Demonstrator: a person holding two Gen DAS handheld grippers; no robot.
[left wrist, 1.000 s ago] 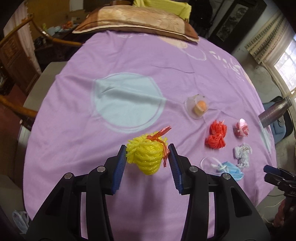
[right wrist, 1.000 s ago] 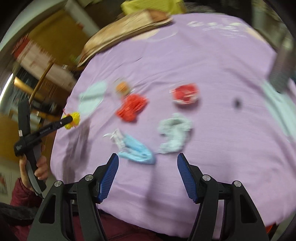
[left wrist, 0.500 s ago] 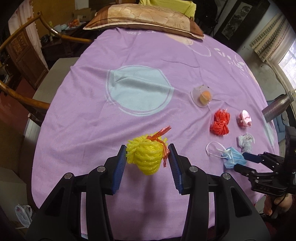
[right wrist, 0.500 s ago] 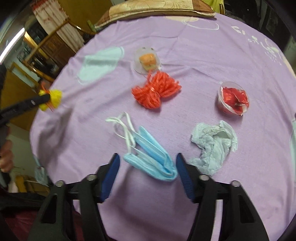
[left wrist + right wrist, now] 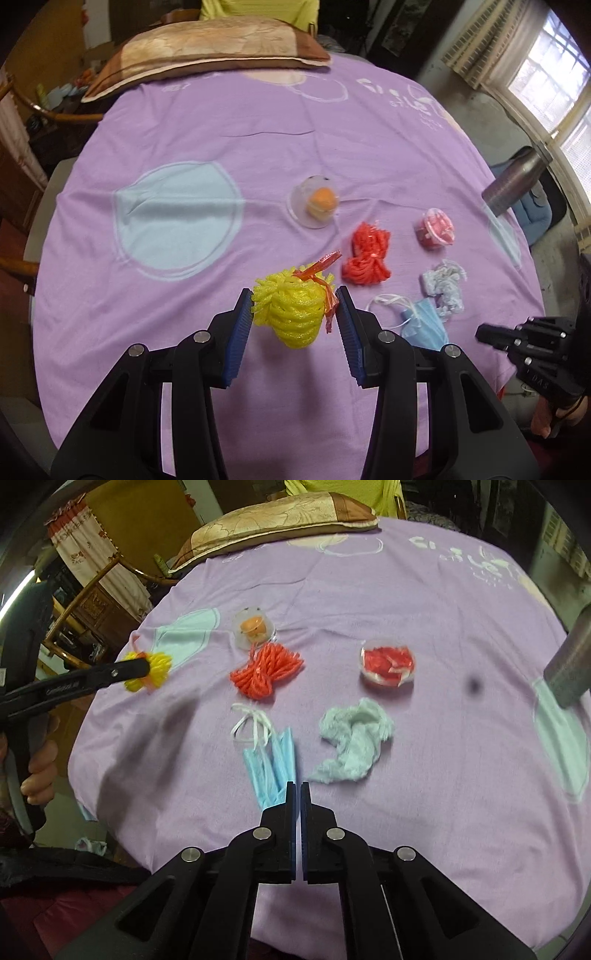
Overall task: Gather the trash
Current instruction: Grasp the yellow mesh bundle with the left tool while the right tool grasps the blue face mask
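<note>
While the lilac-clothed counter [image 5: 424, 602] carries the litter, the left tool [image 5: 294, 308] grips the springy yellow foam net [image 5: 291, 310] aloft. The right tool [image 5: 294, 788] has just snapped shut, seemingly pinching the near edge of the blue face mask [image 5: 271, 768]. It's light and limp; best pinched across its pleats.
</note>
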